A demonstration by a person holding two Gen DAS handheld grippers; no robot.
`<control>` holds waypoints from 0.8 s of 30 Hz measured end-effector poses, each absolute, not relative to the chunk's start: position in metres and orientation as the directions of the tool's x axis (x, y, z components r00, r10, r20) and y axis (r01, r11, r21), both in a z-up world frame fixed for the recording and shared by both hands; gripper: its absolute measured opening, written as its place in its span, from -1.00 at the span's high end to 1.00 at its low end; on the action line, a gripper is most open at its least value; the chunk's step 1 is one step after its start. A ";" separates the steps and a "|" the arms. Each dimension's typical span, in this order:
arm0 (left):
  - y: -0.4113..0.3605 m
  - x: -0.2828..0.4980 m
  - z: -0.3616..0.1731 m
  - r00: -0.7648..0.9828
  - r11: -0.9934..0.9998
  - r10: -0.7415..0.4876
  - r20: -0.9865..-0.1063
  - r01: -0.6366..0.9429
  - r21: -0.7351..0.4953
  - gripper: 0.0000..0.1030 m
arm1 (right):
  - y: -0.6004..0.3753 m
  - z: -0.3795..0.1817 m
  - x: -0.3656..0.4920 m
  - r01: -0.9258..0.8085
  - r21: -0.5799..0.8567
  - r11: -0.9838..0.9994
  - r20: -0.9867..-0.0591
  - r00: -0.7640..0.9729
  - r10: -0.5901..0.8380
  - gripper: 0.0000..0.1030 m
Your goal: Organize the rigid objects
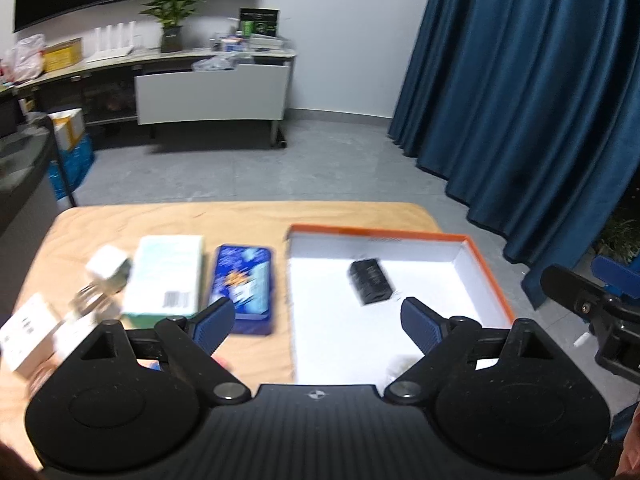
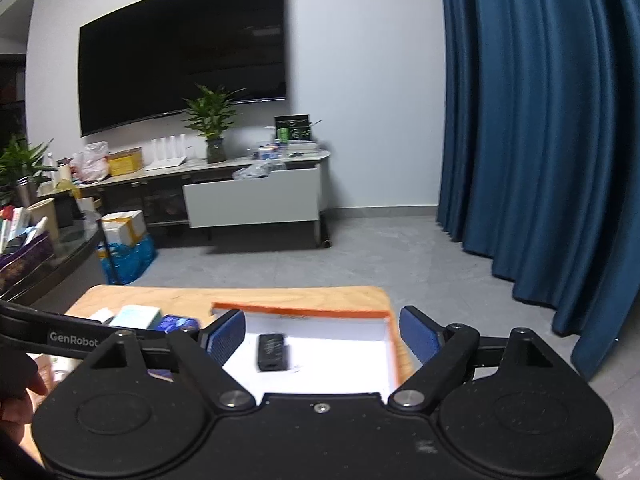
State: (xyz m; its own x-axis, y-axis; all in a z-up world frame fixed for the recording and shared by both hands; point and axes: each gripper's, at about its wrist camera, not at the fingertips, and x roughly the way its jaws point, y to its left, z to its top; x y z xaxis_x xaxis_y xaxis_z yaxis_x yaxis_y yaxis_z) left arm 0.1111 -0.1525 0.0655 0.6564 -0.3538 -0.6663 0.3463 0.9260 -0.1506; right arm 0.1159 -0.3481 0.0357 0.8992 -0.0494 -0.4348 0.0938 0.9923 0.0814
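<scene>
Seen from the left wrist: left gripper (image 1: 318, 322) spread wide with nothing between the blue pads (image 1: 214, 322), poised above the near edge of a wooden table (image 1: 248, 220). Straight ahead, an orange-rimmed white tray (image 1: 486, 276) with one small black box (image 1: 370, 282) lying flat on its floor, apart from the walls. Left of the tray, in a row: a dark blue patterned box (image 1: 244, 288), then a pale green-and-white box (image 1: 166, 276) just beside it, then several small white boxes (image 1: 108, 268), blurred, at the table's left edge; these barely register from the other camera. Seen from the right wrist: right gripper (image 2: 322, 338) likewise parted wide and empty, aimed over the same tray (image 2: 394, 344), the black box (image 2: 273, 352) between its fingers in the picture but well below them. Only here: the left tool's arm crossing at the left, a hand (image 2: 18, 384) behind it, and a large wall screen (image 2: 180, 52).
</scene>
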 end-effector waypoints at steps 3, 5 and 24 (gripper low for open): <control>-0.133 0.102 0.065 0.670 0.939 -0.325 -0.668 0.313 -0.144 -0.79 | -0.332 0.033 0.115 0.046 0.068 0.997 -0.450 0.893 -0.011 -0.93; -0.118 0.095 0.064 0.680 0.948 -0.302 -0.668 0.287 -0.136 -0.79 | -0.321 0.032 0.116 0.024 0.053 0.998 -0.454 0.891 0.002 -0.93; -0.003 0.058 0.043 0.709 0.991 -0.114 -0.696 0.034 -0.128 -0.79 | -0.235 0.011 0.111 -0.198 0.036 0.980 -0.513 0.838 0.188 -0.93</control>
State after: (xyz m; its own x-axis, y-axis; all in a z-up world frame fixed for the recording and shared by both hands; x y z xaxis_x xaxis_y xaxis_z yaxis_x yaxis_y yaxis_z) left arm 0.0581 -0.0025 0.0427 0.7093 -0.1143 -0.6956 0.0341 0.9912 -0.1280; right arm 0.1107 -0.2351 0.0109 0.8377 0.1879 -0.5128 -0.1976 0.9796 0.0360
